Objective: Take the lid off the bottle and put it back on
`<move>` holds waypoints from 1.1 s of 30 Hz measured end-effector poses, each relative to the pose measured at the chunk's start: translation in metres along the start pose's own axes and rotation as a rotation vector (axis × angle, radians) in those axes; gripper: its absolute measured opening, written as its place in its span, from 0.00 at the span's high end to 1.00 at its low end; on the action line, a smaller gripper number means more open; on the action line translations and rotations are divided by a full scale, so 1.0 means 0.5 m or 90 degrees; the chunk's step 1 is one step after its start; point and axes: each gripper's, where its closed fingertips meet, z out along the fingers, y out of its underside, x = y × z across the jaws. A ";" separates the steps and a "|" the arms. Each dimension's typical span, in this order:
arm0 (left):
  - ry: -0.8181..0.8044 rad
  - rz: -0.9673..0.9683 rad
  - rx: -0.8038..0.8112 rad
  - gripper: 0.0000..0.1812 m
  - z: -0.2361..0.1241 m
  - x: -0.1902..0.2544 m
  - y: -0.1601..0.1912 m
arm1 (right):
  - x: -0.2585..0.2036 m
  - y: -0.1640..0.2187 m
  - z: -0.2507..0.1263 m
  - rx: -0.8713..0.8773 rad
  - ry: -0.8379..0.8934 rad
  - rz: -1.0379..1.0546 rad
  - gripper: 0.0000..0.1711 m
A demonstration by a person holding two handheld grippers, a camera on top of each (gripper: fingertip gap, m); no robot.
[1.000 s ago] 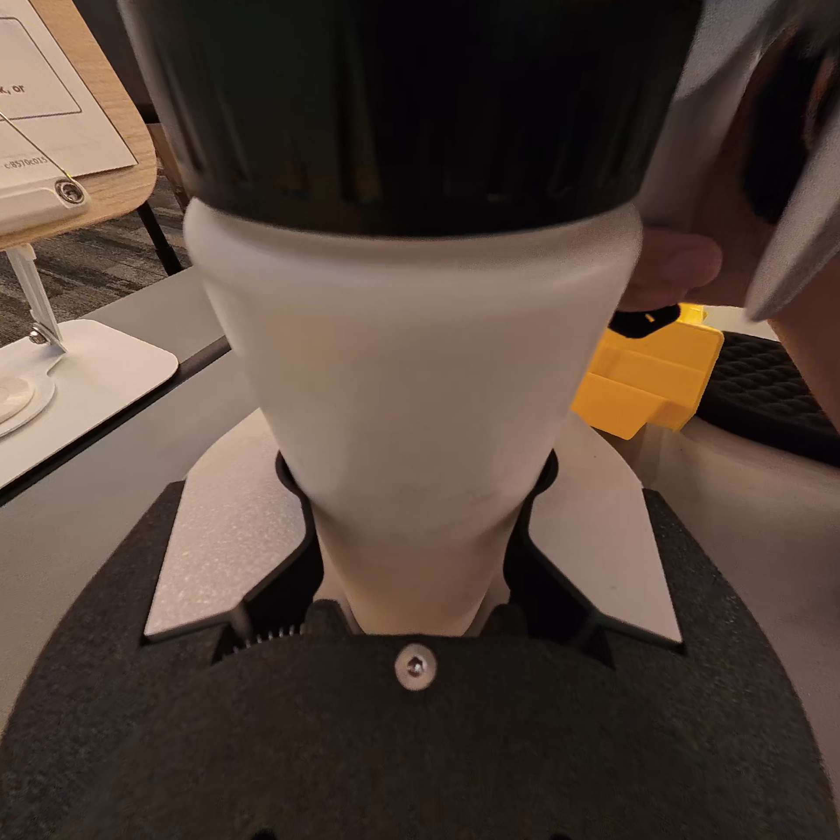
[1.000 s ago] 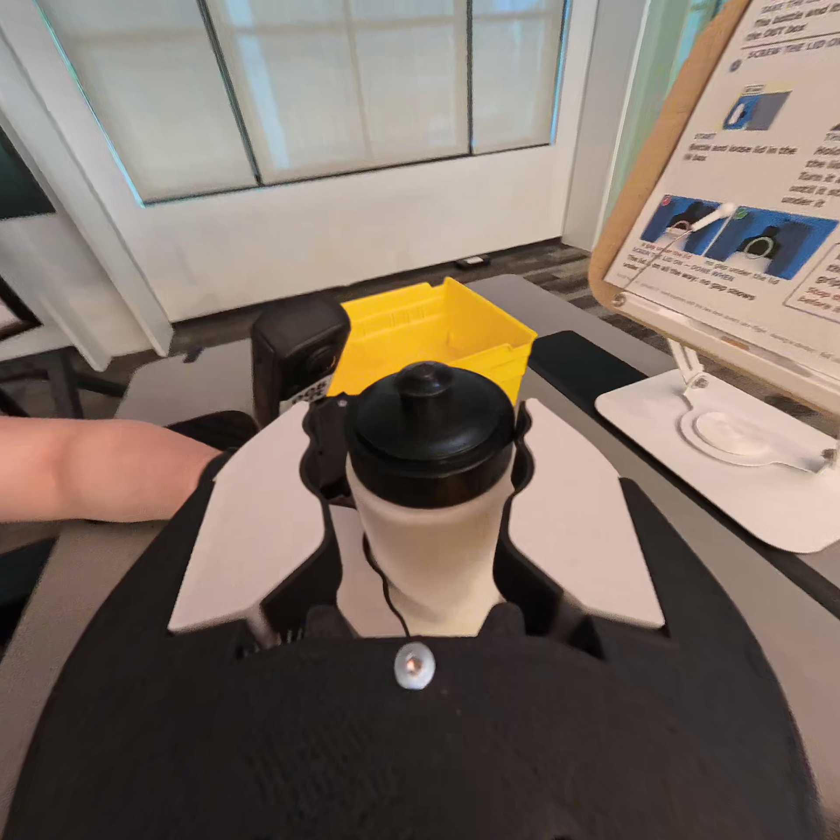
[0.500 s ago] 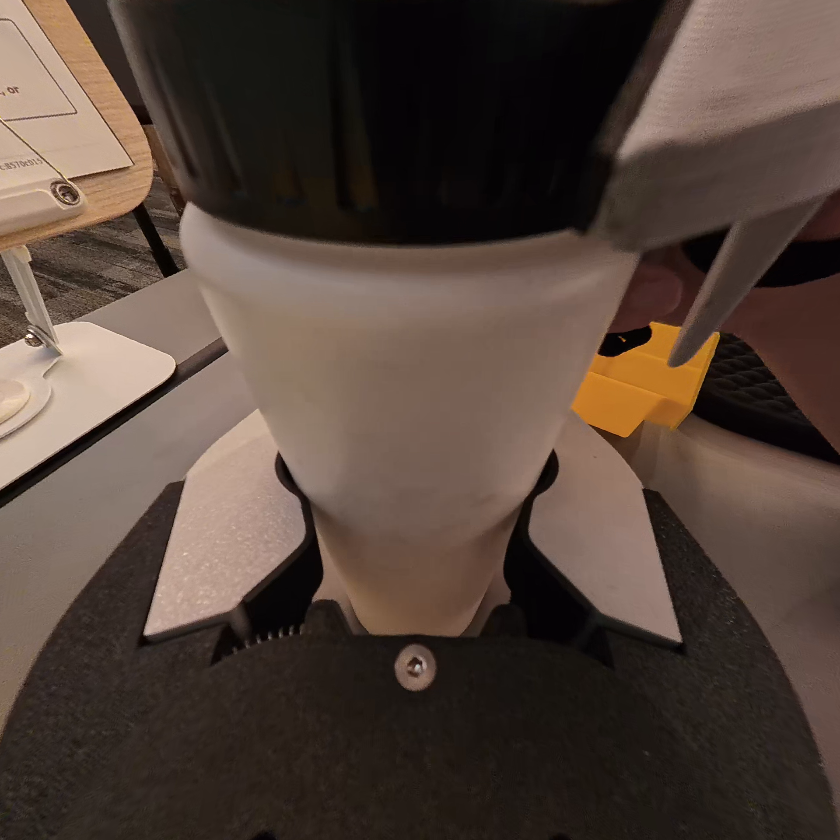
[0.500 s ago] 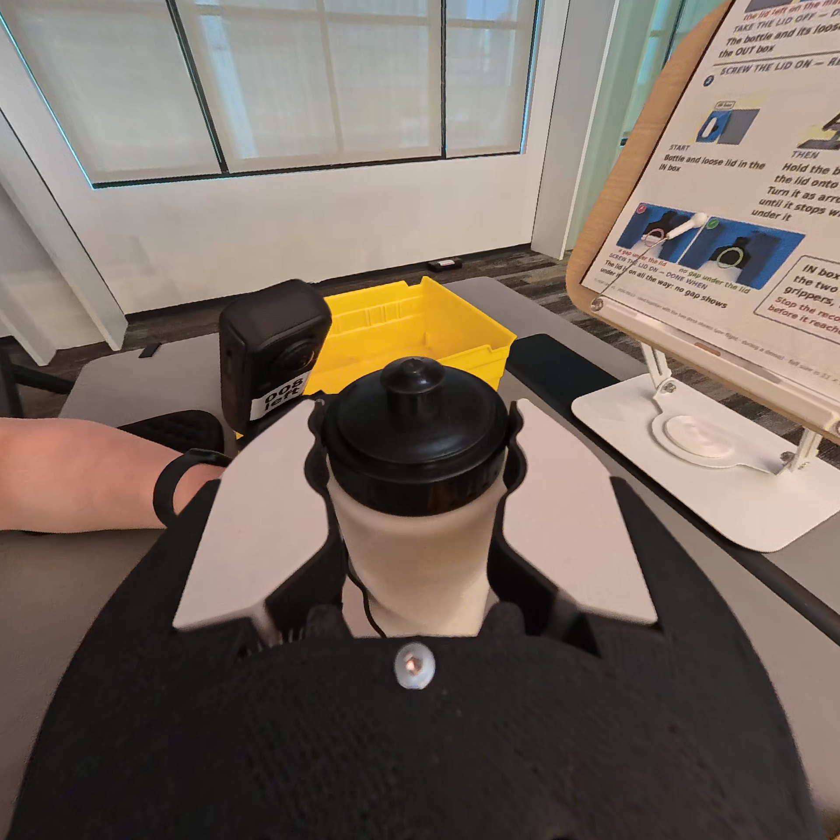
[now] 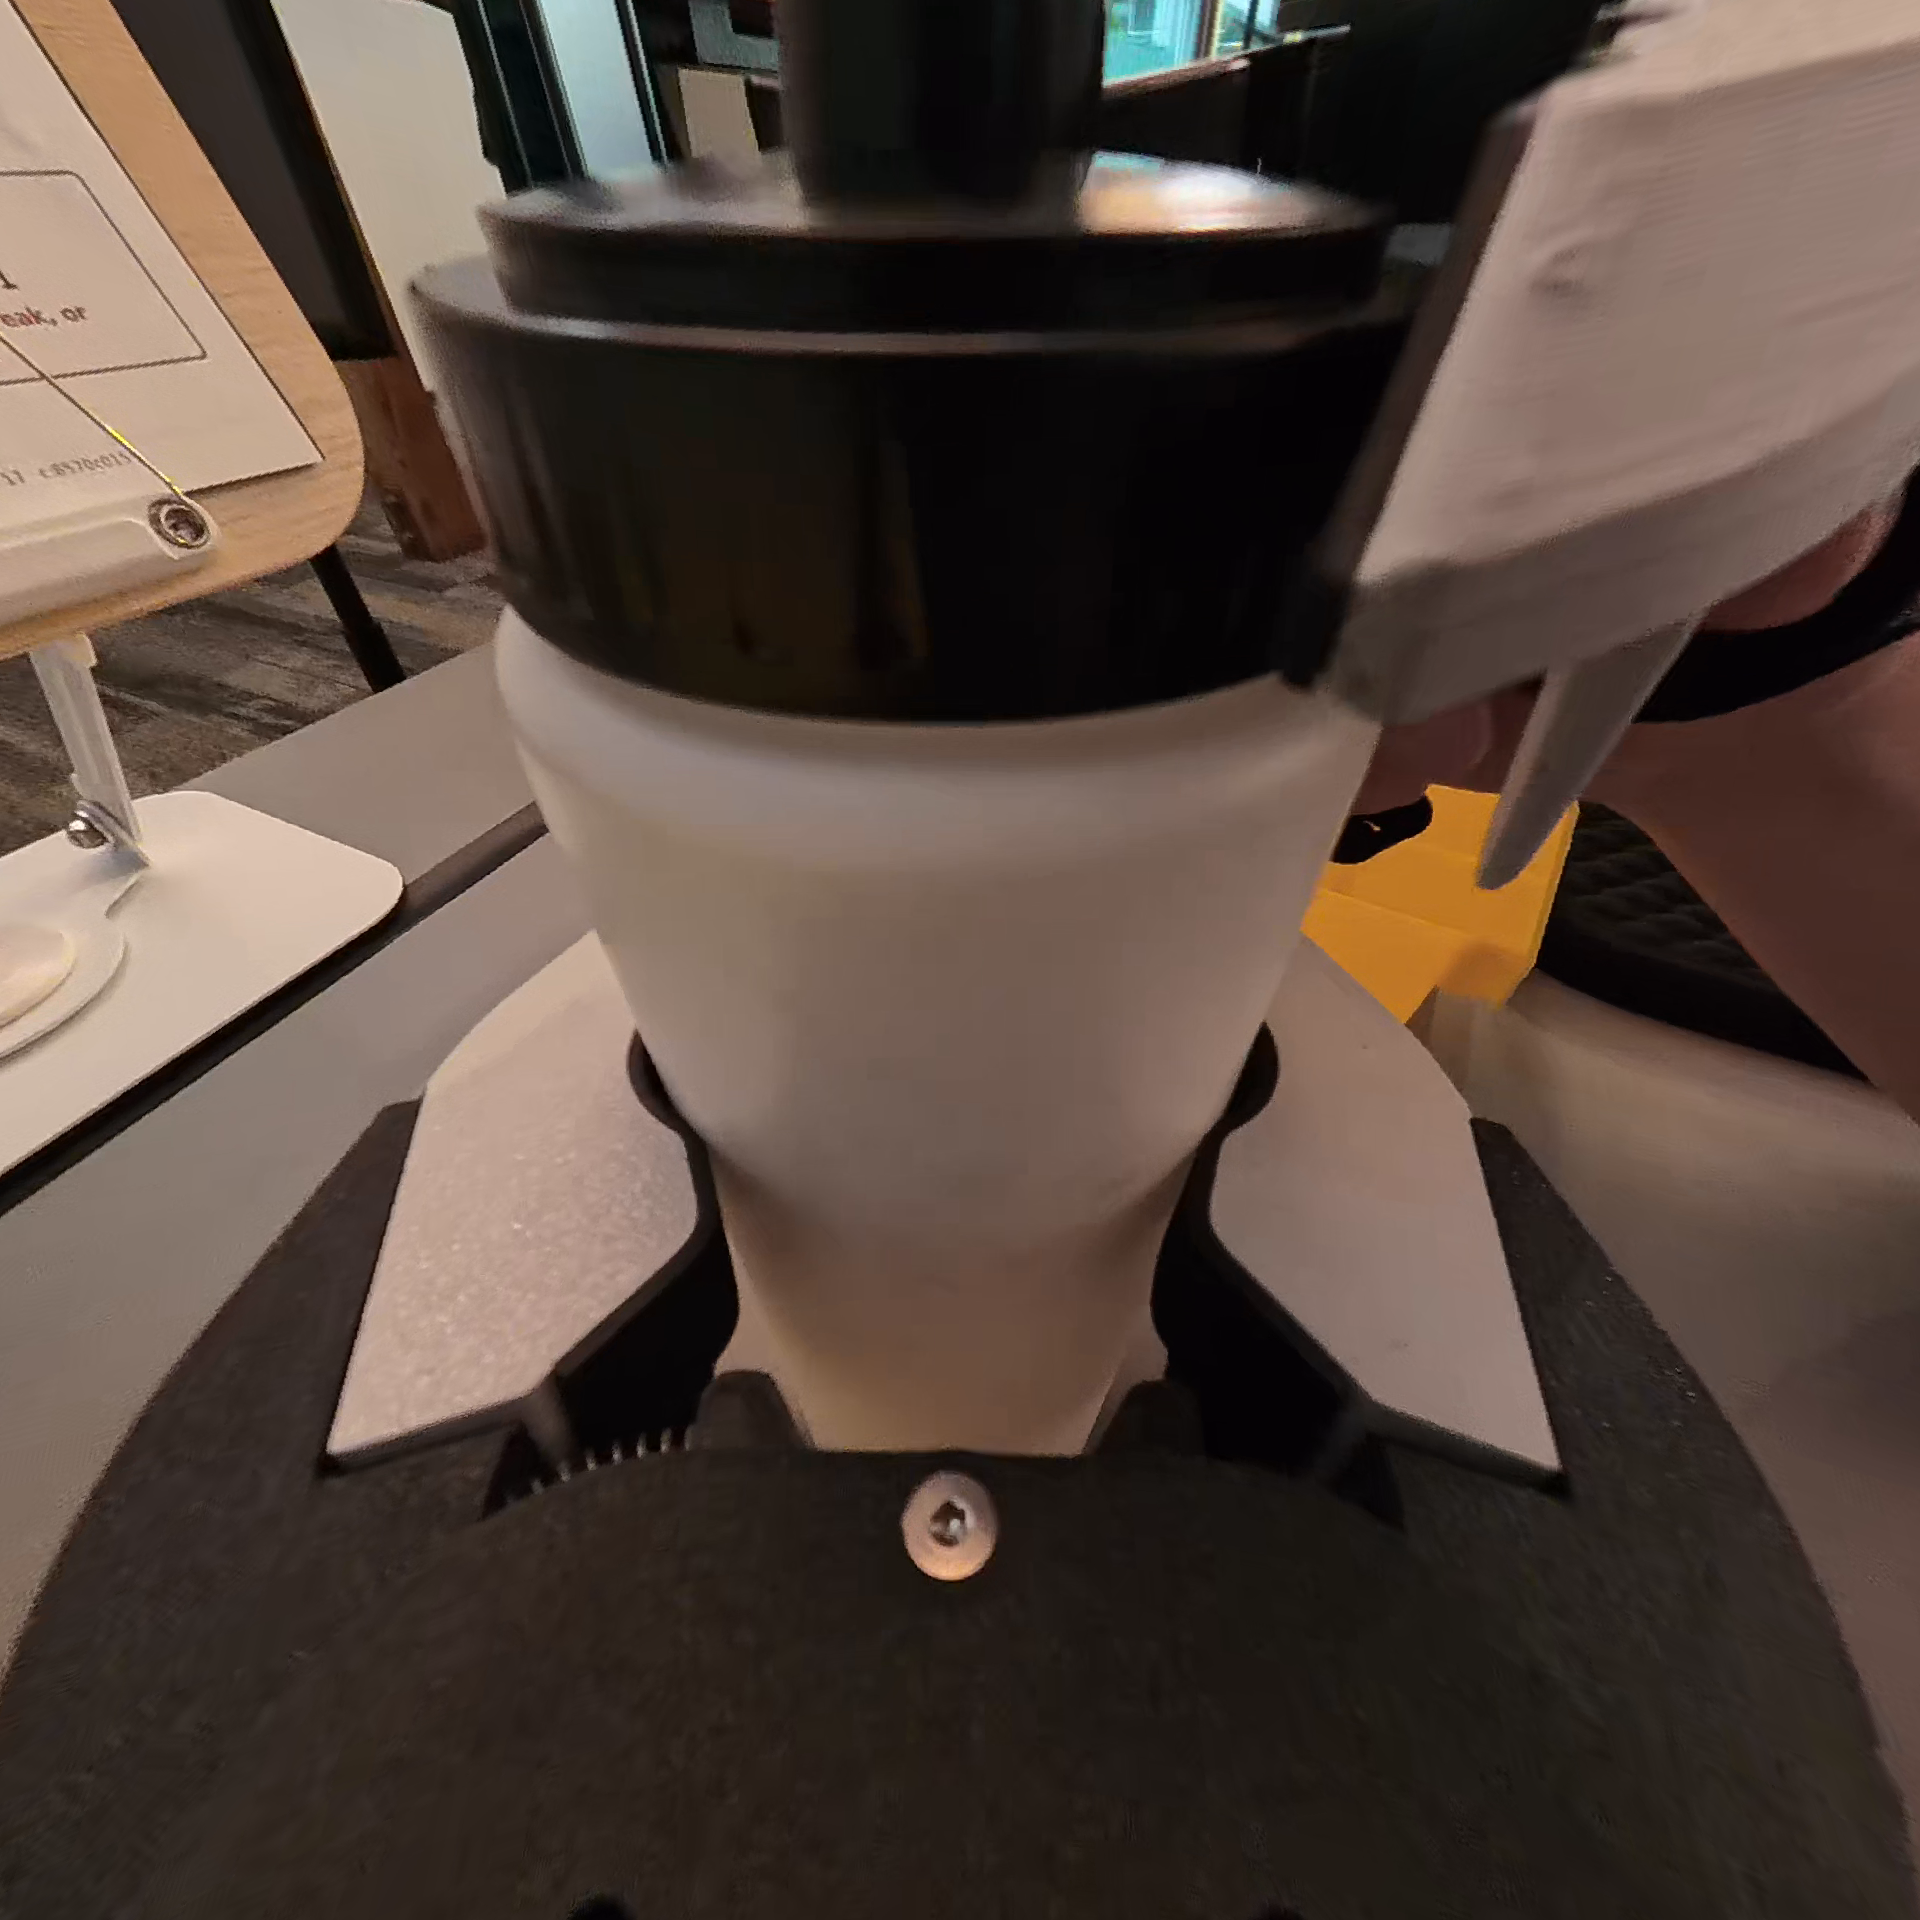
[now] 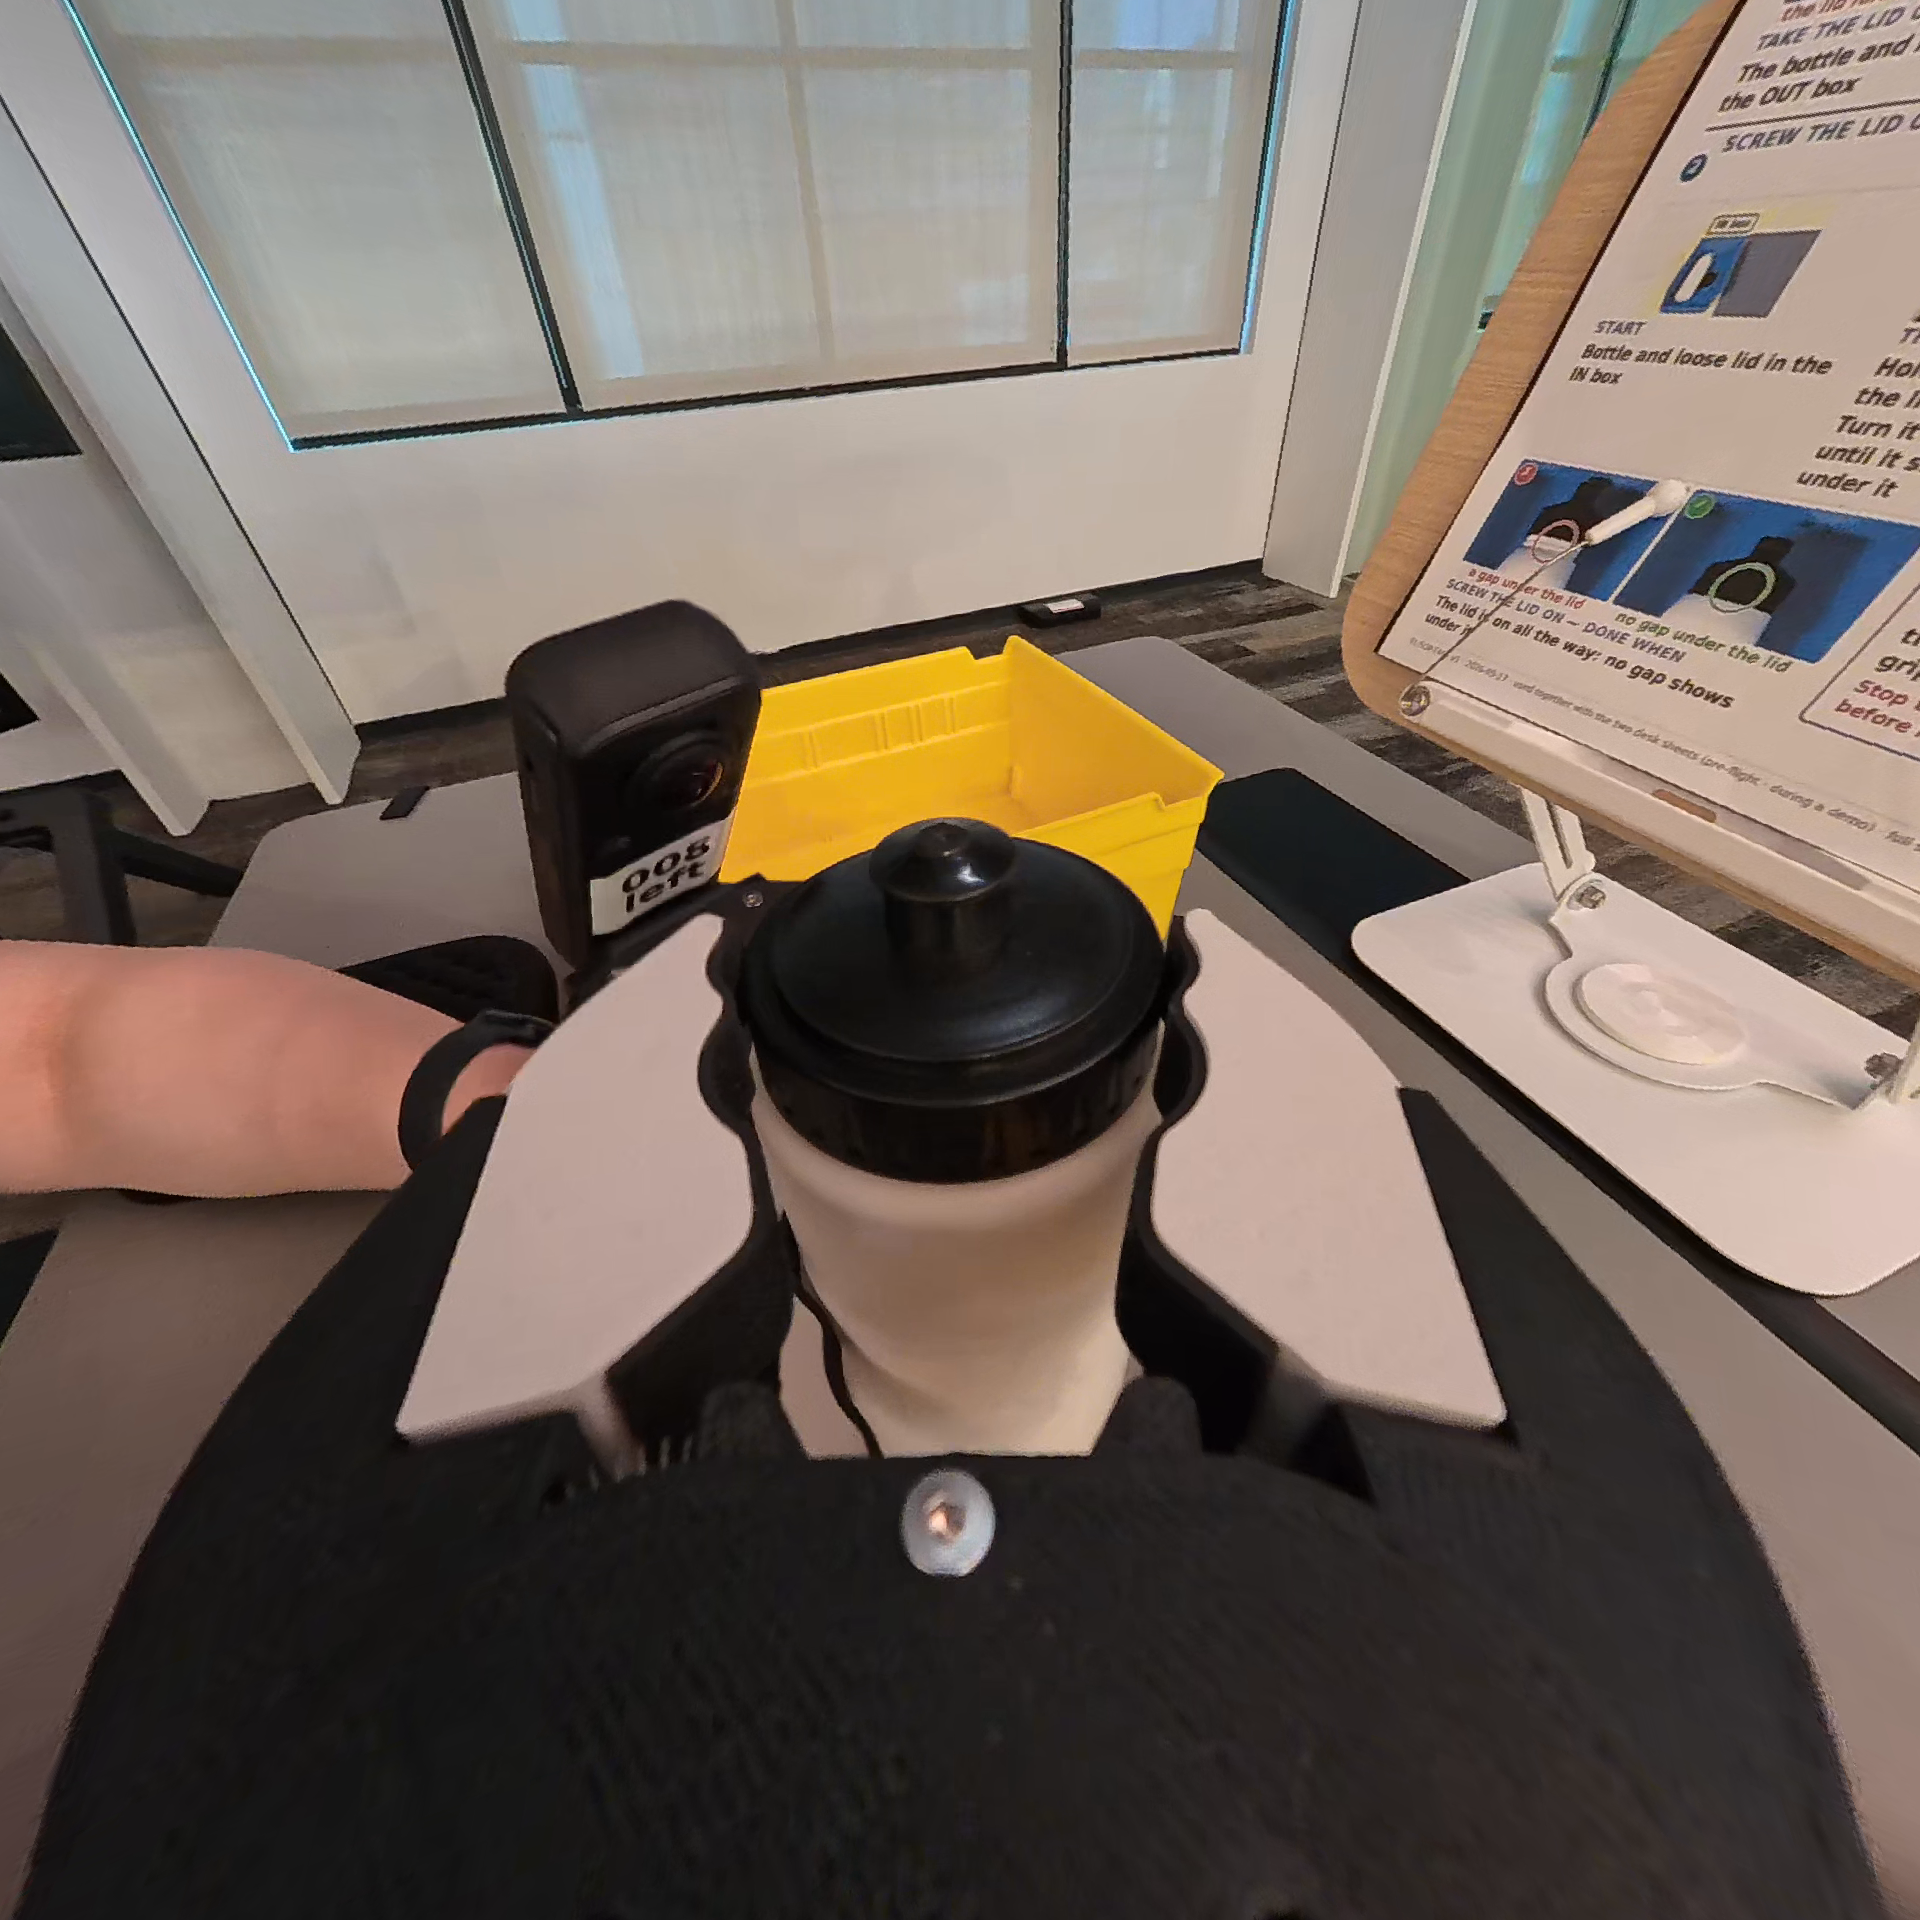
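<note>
Dim daylight, slight blur, fisheye edges

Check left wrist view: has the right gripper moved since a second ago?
Yes: right gripper moved left, from right of the yellow bin onto the lid.

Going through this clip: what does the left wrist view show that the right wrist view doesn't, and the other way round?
Only the left wrist view: the left hand-held gripper shut on the white bottle body, and a white finger of the other gripper against the lid's side.

Only the right wrist view: the right hand-held gripper closed around the lid from above, the left gripper's black camera, the open inside of the yellow bin, the windows.

Both: the bottle, its black lid on, the instruction board.
</note>
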 end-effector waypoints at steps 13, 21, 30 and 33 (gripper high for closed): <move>-0.028 -0.012 -0.025 0.45 -0.001 -0.002 0.005 | -0.001 0.003 0.000 -0.010 0.020 -0.014 0.55; -0.049 -0.017 -0.033 0.45 0.000 -0.005 0.007 | 0.003 0.004 0.002 -0.008 0.051 -0.030 0.54; -0.040 -0.005 -0.046 0.44 0.005 0.001 0.006 | 0.004 0.001 -0.007 -0.009 0.037 -0.028 0.55; -0.023 -0.007 -0.047 0.44 0.007 0.006 0.006 | 0.006 0.001 -0.011 -0.018 0.040 -0.032 0.55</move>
